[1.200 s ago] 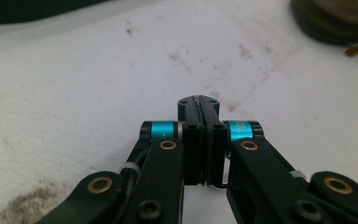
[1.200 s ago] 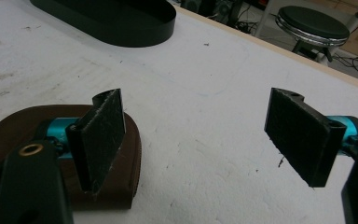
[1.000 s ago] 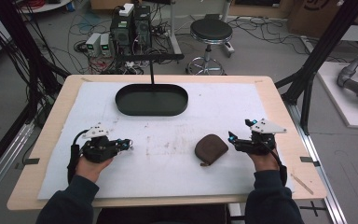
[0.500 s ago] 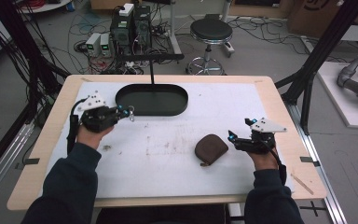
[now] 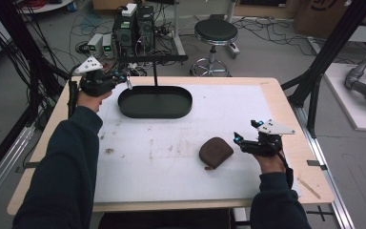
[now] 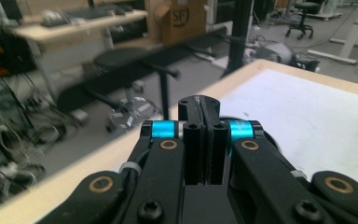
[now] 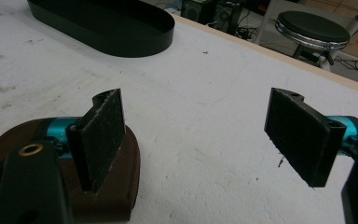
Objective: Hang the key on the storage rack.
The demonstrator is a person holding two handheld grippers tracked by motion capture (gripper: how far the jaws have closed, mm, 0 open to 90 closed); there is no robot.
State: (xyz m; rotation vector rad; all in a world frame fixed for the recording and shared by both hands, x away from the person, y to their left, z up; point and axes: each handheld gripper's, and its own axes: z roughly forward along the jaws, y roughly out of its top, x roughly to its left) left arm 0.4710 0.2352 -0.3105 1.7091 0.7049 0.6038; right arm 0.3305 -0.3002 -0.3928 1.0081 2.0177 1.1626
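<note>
L gripper (image 5: 126, 82) hovers at far-left table corner, just beside the left end of the black oval metal tray (image 5: 155, 102); jaws pressed together, nothing btwn them. R gripper (image 5: 240, 141) sits near the right edge w/ jaws spread wide, empty. Brown rounded leather pouch (image 5: 216, 152) lies flat on the white table cover (image 5: 171, 157), just left of R gripper, well apart from tray.

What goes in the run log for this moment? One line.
left gripper: shut, empty, by oval tray | right gripper: open beside brown pouch
</note>
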